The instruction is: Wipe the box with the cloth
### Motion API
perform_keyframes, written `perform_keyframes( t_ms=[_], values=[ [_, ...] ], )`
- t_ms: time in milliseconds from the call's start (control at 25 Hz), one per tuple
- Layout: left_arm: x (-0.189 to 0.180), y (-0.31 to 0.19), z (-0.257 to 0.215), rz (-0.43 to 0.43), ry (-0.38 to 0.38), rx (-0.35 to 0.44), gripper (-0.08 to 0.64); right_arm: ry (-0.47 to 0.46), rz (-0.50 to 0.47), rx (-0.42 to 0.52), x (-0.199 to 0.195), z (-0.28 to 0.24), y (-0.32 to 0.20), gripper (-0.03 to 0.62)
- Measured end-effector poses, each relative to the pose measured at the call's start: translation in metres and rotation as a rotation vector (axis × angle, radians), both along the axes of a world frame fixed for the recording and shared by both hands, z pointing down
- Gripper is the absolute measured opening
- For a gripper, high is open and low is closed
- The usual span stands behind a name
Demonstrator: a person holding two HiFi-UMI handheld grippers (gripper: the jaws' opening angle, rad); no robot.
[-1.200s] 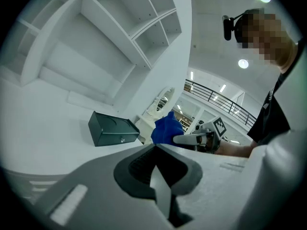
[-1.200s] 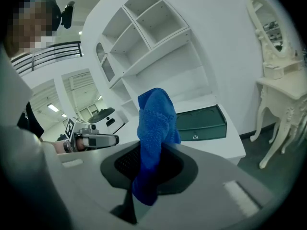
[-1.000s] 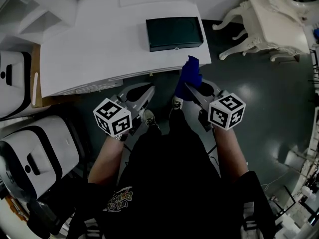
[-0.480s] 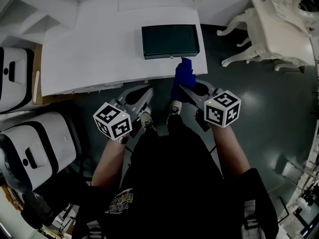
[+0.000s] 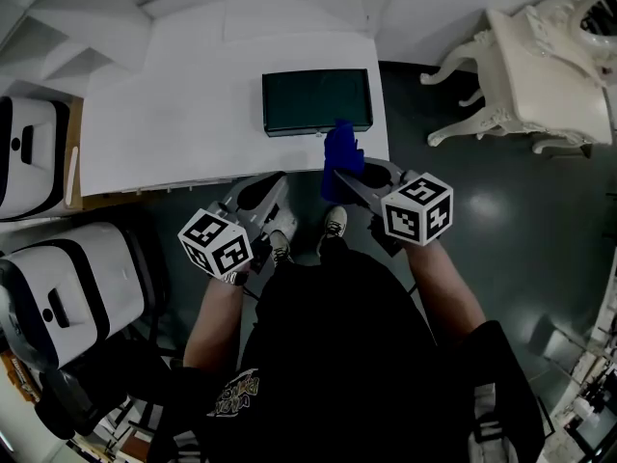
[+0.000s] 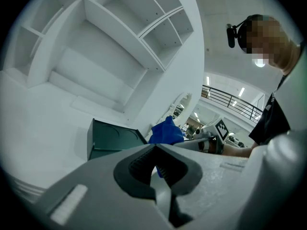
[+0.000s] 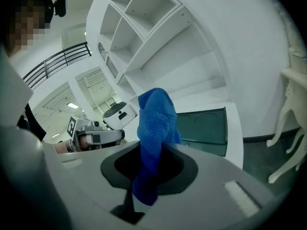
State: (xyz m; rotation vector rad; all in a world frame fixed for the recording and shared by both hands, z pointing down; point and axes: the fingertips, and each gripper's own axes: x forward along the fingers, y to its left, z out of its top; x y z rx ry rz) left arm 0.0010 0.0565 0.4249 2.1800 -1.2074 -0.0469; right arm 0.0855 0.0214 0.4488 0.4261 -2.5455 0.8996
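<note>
Between the jaws of the right gripper [image 7: 146,174], a blue cloth [image 7: 154,123] is pinched by its lower part, and its free end stands up above the tips in a loose fold. Just ahead of these jaws and a little to their right lies the dark green box [image 5: 316,100]. It rests flat on the white table [image 5: 174,114], near the table's front edge. The cloth appears to reach over the near edge of the box, but it cannot be told if they touch. The left gripper [image 6: 156,171] has its jaws together with nothing between them; the box is ahead of it and to its right, well apart.

The cloth looks soft, light and floppy, so it probably bends away under pressure. A hold closer to the wiping part would give more control. The box seems stiff, with a smooth lid, and is probably light enough to slide on the table when it is rubbed. The left gripper could steady it by pressing on the lid or against a side wall.
</note>
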Motion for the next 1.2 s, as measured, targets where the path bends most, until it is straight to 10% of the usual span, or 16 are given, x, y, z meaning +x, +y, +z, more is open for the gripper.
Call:
perform_keyframes(
  t_ms=[680, 1200],
  values=[
    [-0.01, -0.024, -0.011, -0.13, -0.081, -0.018, 0.002, -0.037, -0.065, -0.038, 0.015, 0.0, -0.015, 0.097],
    [-0.038, -0.069, 0.012, -0.058, -0.057, -0.051, 0.002, 0.012, 0.021, -0.082, -0.006, 0.011, -0.034, 0.097]
  ],
)
